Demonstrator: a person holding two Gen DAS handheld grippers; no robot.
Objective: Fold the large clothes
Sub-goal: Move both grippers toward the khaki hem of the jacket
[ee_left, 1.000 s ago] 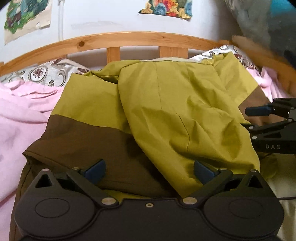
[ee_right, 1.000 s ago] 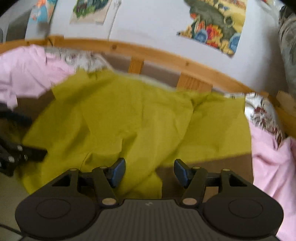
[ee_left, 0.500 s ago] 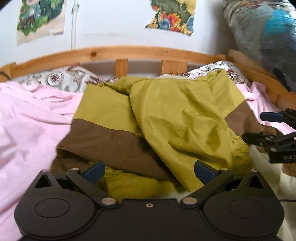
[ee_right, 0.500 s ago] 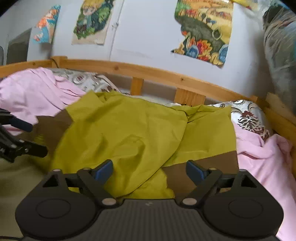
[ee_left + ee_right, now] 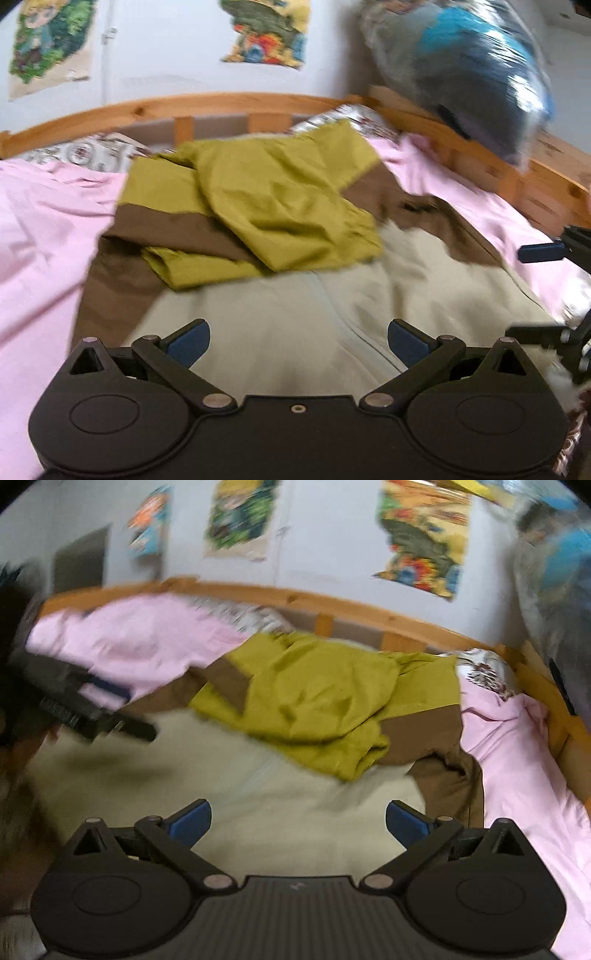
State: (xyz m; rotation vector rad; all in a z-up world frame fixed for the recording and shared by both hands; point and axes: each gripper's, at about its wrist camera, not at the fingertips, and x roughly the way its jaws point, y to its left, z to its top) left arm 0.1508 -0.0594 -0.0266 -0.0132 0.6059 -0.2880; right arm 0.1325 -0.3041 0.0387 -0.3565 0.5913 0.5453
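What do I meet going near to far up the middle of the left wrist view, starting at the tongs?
Open left tongs → pale beige fabric panel → folded olive-green fabric section → curved wooden bed rail → white wall with colourful poster.

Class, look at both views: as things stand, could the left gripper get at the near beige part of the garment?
Probably yes. The left gripper is open and empty, with the beige panel bare right ahead; the olive fold lies farther back and the right gripper stays off to the side.
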